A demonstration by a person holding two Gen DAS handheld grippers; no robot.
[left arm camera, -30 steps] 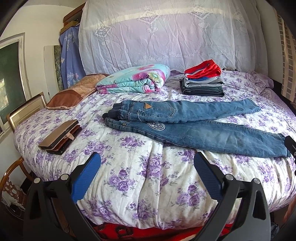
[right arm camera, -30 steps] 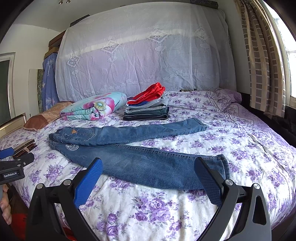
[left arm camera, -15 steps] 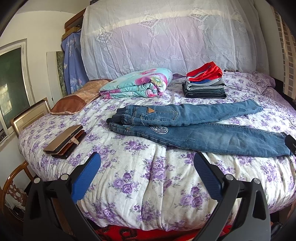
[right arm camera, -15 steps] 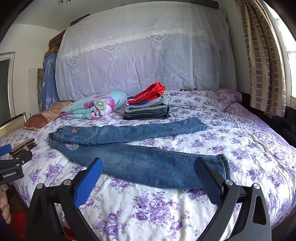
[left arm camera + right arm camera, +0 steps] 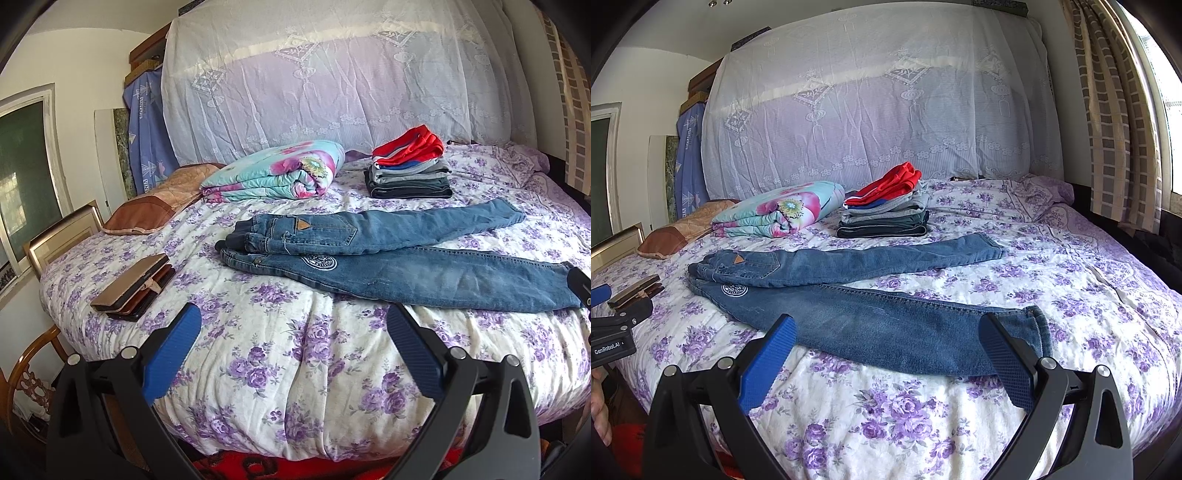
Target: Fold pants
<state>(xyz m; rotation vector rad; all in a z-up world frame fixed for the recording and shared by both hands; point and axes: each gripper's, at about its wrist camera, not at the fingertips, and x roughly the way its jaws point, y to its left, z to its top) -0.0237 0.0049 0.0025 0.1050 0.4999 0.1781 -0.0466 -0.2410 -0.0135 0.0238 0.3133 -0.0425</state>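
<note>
Blue jeans point(image 5: 388, 254) lie flat across the bed, waistband to the left, legs spread apart toward the right. In the right wrist view the same jeans point(image 5: 871, 299) show a white round patch near the waist, and the near leg's cuff lies just beyond my right fingertips. My left gripper point(image 5: 293, 325) hovers open over the bed's front edge, short of the waistband, with nothing between its blue pads. My right gripper point(image 5: 886, 332) is open too, low over the near leg. The left gripper's tip point(image 5: 617, 317) shows at the far left of the right wrist view.
A stack of folded clothes point(image 5: 408, 170) topped in red and a rolled floral quilt point(image 5: 277, 171) sit behind the jeans. A brown wallet point(image 5: 135, 286) lies at the bed's left. A brown pillow point(image 5: 151, 206), a framed picture point(image 5: 62, 236) and a wooden chair point(image 5: 29, 373) stand left. Curtains point(image 5: 1115, 122) hang right.
The left gripper has risen and tilted, so the bed sits lower in its view. The right gripper barely moved. Both stayed open; the jeans have not moved.
</note>
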